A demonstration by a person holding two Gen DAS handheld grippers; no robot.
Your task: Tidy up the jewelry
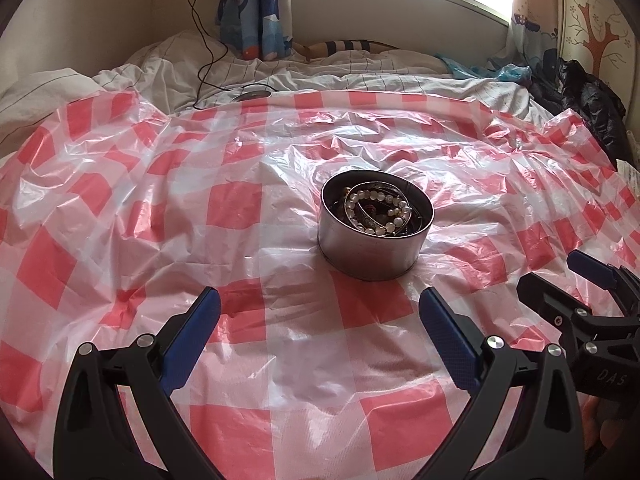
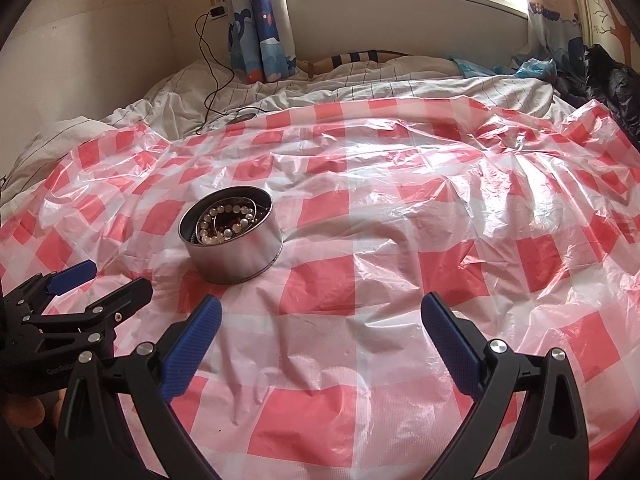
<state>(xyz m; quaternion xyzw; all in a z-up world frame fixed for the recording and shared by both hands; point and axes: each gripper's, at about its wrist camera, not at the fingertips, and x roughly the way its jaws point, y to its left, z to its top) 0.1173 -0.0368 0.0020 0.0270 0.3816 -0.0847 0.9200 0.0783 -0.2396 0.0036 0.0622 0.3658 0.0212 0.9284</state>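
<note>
Round metal tin sits upright on the checked plastic sheet over the bed, pearl bracelet and bangles coiled inside. Left gripper and right gripper hover short of it, fingers wide, empty. Gathered already, or awaiting sorting: can't tell.

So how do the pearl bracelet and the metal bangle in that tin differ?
The pearl bracelet is a string of round whitish beads; the metal bangle is one thin, smooth, silvery hoop. The bracelet's loop looks smaller than the bangle's. Both lie tangled together inside the round metal tin.
</note>
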